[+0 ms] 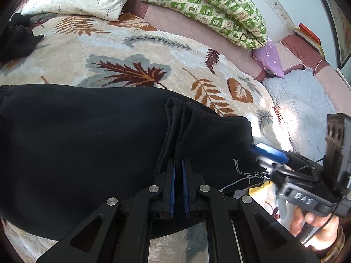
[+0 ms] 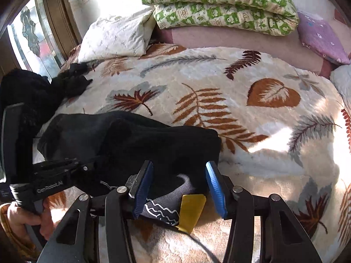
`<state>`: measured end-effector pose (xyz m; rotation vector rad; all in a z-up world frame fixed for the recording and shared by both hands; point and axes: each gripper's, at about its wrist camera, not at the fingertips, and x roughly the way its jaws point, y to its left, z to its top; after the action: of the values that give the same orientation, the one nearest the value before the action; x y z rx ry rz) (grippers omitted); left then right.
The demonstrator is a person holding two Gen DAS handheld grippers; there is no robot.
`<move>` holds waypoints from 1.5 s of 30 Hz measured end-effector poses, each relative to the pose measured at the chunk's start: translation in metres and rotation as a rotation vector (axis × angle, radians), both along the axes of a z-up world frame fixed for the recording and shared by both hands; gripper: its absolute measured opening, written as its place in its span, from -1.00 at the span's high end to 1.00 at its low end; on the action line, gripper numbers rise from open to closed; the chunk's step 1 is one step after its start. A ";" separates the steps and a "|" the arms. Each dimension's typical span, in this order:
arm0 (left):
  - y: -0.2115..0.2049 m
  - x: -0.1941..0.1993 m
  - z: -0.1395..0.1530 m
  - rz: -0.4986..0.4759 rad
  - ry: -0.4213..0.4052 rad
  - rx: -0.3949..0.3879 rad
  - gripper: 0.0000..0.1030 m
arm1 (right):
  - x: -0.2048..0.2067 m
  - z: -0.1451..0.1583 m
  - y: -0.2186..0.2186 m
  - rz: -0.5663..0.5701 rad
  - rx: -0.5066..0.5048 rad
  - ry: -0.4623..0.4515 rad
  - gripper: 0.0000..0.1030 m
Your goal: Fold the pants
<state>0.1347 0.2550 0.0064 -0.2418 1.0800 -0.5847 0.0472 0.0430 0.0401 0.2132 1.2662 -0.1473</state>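
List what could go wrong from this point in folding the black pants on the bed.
1. The right gripper stands open around the pants without pinching them, so moving now could drag only the left side and skew the fold.
2. The left gripper is shut on a bunched ridge of fabric; pulling may wrinkle the layers.
3. The yellow tag and printed edge sit between the right pads and could get caught when they close.

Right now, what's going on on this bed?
A person with a handheld gripper in each hand is folding black pants on a leaf-patterned blanket. The left gripper is shut on a bunched fold of the fabric. The right gripper stands open over the edge beside it, by the yellow tag, gripping nothing.
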 end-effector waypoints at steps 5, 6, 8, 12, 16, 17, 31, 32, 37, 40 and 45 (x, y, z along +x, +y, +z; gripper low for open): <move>-0.004 -0.001 0.000 -0.011 -0.023 0.035 0.85 | -0.005 -0.031 0.007 0.042 -0.065 0.047 0.02; -0.006 -0.002 0.002 -0.016 -0.035 0.051 0.85 | -0.005 -0.030 0.008 0.044 -0.071 0.050 0.02; -0.008 -0.005 0.007 -0.033 -0.057 0.070 0.85 | -0.004 -0.027 0.010 0.046 -0.082 0.055 0.01; 0.001 -0.015 0.021 -0.032 -0.096 0.081 0.64 | -0.006 -0.015 0.013 0.051 -0.090 0.041 0.00; 0.029 -0.027 0.039 0.013 -0.153 0.065 -0.08 | -0.009 -0.003 0.017 0.056 -0.086 0.024 -0.01; 0.036 -0.030 0.042 0.019 -0.158 0.063 -0.08 | -0.009 -0.001 0.019 0.060 -0.086 0.018 -0.01; 0.167 -0.079 0.071 0.252 -0.199 0.129 -0.42 | 0.033 0.036 0.079 0.152 -0.018 -0.068 -0.04; 0.171 -0.082 0.072 0.266 -0.199 0.144 -0.42 | 0.038 0.036 0.087 0.165 -0.007 -0.070 -0.04; 0.179 -0.092 0.071 0.294 -0.217 0.248 -0.43 | 0.061 0.030 0.125 0.221 0.044 -0.066 -0.04; 0.178 -0.095 0.070 0.294 -0.220 0.279 -0.43 | 0.074 0.027 0.145 0.246 0.066 -0.058 -0.04; 0.176 -0.093 0.066 0.285 -0.213 0.277 -0.43 | 0.093 0.021 0.167 0.264 0.097 -0.044 -0.04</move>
<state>0.0419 0.4313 0.0727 -0.0857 0.8880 -0.1960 0.1404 0.2099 0.0614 0.1308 1.2464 0.1449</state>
